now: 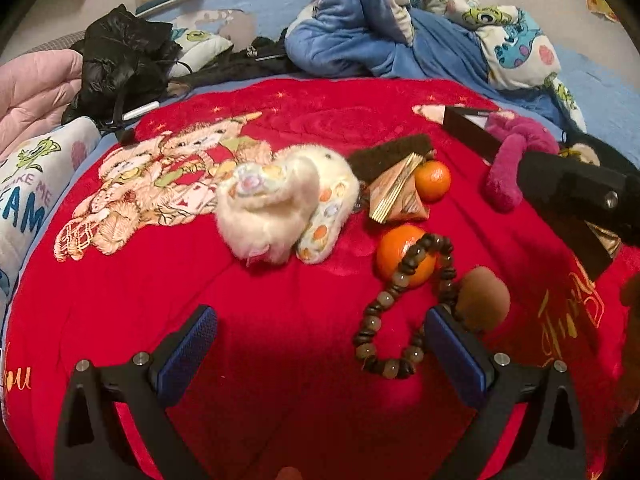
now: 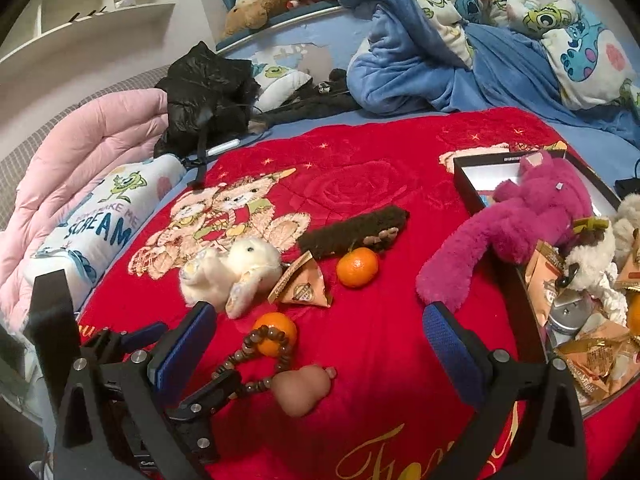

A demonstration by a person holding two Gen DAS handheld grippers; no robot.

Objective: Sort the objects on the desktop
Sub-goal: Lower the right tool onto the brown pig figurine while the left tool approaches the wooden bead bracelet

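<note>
Both grippers empty, jaws spread: left gripper and right gripper hover low over the near edge of the red blanket on the bed. Step judged: between picks, choosing the next item. Nearest candidate is the bead string, looped over an orange, its gourd pendant at the near end; long axis runs near-to-far. Next move would need a descent with the jaws straddling the beads crosswise. Beyond: white plush, snack packet, second orange. The partly filled box sits at the blanket's right edge.
</note>
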